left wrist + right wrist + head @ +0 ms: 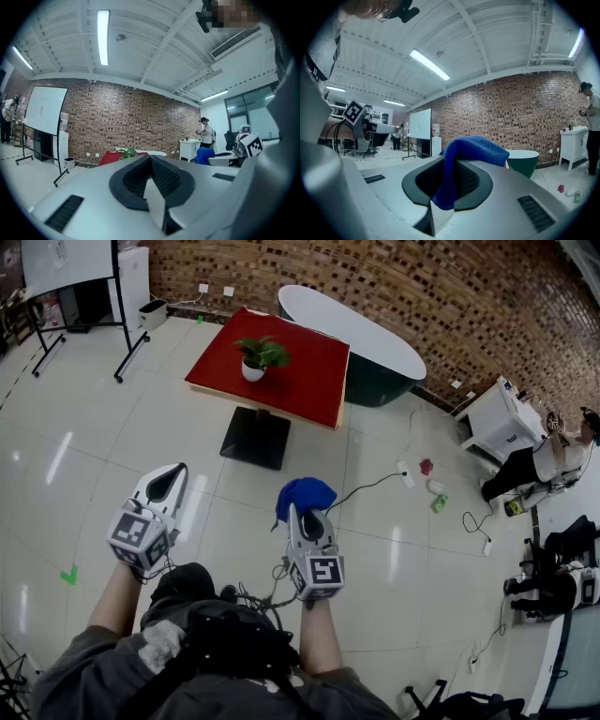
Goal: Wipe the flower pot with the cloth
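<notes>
A white flower pot [253, 371] with a green plant [262, 352] stands on a red-topped table [309, 371], well ahead of both grippers across the tiled floor. My right gripper [302, 512] is shut on a blue cloth [306, 493], which bunches over its tips; in the right gripper view the blue cloth [468, 154] hangs down between the jaws. My left gripper [169, 479] is shut and holds nothing. In the left gripper view the plant [125, 152] and the red table [110, 157] show far off, with the blue cloth [205, 155] at the right.
A white and dark green bathtub [366, 343] stands behind the table by the brick wall. A whiteboard stand [80, 296] is at the far left. Cables and small items [431, 488] lie on the floor at the right, near a white cabinet [497, 423] and a person [553, 460].
</notes>
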The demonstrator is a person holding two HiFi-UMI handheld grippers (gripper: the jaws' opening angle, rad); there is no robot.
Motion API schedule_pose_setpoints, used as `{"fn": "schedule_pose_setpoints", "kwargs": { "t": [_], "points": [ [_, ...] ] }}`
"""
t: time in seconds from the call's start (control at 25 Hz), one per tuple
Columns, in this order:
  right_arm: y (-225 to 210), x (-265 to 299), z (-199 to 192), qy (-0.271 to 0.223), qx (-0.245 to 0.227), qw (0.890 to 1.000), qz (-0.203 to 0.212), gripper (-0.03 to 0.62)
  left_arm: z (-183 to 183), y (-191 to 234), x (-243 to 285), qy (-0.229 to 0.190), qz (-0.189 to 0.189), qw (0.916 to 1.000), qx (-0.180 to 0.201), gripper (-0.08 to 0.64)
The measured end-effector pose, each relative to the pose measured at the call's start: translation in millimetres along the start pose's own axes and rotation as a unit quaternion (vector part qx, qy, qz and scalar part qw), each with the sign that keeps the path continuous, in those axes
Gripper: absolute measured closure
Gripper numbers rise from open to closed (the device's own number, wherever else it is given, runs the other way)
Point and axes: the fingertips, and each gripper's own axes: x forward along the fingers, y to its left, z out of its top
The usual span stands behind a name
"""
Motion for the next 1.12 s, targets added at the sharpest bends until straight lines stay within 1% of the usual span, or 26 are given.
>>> {"fn": "schedule_pose_setpoints", "kwargs": {
  "t": [0.2,0.36,0.48,0.56,0.64,0.8,1.12],
  "points": [
    [-9,14,-9,-0.003,-0.017,1.0,0.005,0.532,-3,5,12,-0.021,0.003,0.9998,-0.001,0.54],
    [-7,14,-21,-0.006,-0.025,1.0,0.002,0.532,-19,8,12,-0.031,0.005,0.9995,-0.002,0.54],
    [-18,32,-13,-0.003,-0.031,1.0,-0.002,0.532,-12,19,33,-0.03,0.0,0.9996,-0.001,0.54],
    [-37,66,-7,0.004,-0.032,0.999,-0.009,0.532,-6,40,68,-0.027,-0.004,0.9996,-0.004,0.54],
    [-52,105,-9,0.006,-0.033,0.999,-0.015,0.532,-9,67,105,-0.025,-0.011,0.9996,-0.009,0.54],
    [-70,172,-14,0.012,-0.041,0.999,-0.022,0.532,-14,116,163,-0.028,-0.019,0.9994,-0.006,0.541],
    [-110,310,-6,0.021,-0.044,0.998,-0.045,0.532,-5,195,281,-0.042,-0.059,0.9973,-0.001,0.536]
  ]
}}
